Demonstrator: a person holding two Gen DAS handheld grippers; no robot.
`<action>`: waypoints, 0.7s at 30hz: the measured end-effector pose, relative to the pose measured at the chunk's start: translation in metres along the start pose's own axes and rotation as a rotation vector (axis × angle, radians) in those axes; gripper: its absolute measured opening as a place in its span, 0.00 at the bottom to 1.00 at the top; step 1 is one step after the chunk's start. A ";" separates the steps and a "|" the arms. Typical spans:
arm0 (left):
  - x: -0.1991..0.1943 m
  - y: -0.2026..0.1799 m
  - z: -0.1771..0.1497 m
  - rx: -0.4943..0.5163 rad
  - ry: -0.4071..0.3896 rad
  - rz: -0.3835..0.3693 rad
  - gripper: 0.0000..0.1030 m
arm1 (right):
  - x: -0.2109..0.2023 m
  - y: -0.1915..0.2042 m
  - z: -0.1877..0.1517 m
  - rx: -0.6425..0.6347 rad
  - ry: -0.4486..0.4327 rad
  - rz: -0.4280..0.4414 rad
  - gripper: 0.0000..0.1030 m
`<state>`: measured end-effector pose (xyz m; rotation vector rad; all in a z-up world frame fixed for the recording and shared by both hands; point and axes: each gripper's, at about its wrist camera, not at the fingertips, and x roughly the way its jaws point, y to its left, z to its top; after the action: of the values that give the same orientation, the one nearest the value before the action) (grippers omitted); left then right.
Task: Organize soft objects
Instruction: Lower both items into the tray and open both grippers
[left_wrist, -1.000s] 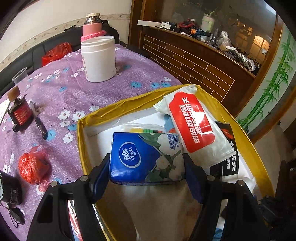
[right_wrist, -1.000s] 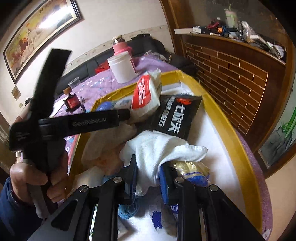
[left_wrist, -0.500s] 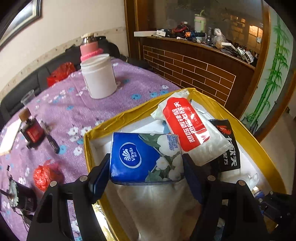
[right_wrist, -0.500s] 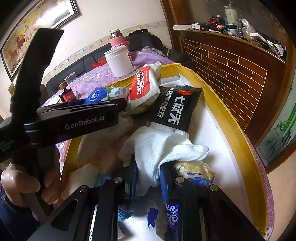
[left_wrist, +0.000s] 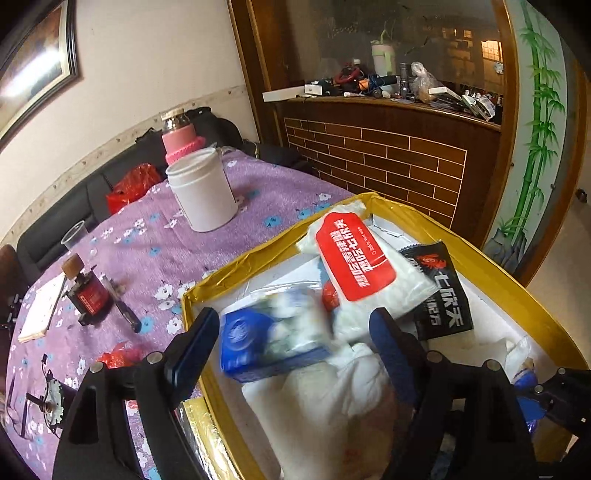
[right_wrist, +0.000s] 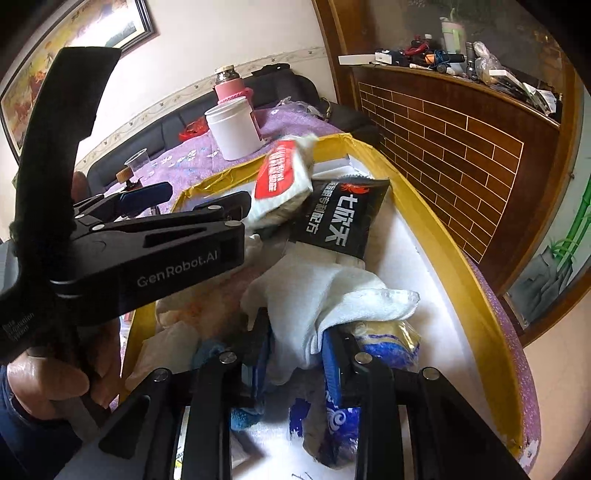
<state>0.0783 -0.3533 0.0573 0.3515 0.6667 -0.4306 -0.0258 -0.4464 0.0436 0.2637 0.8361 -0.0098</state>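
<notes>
Soft daylight, fisheye-bent edges, motion blur on the blue tissue pack (left_wrist: 269, 339).

A white plastic jar (left_wrist: 201, 194) is standing on the purple floral tablecloth (left_wrist: 147, 251), with a pink insulated bottle (left_wrist: 179, 138) sitting just behind it. A clear plastic cup (left_wrist: 74, 236) is standing near the table's far edge. A small red-labelled bottle (left_wrist: 86, 291) is resting beside a notepad (left_wrist: 38, 314). Clutter is crowding the brick-faced counter (left_wrist: 388, 155).
</notes>
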 end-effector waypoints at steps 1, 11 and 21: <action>-0.002 -0.001 0.000 0.002 -0.004 0.001 0.82 | -0.002 0.000 0.000 -0.002 -0.003 -0.002 0.30; -0.020 -0.006 -0.001 0.005 -0.030 0.001 0.85 | -0.022 0.002 -0.004 -0.002 -0.042 -0.007 0.38; -0.044 -0.008 -0.002 0.019 -0.068 0.015 0.85 | -0.040 0.005 -0.008 0.003 -0.077 -0.007 0.39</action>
<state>0.0425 -0.3478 0.0833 0.3585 0.5939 -0.4330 -0.0580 -0.4433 0.0696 0.2617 0.7601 -0.0277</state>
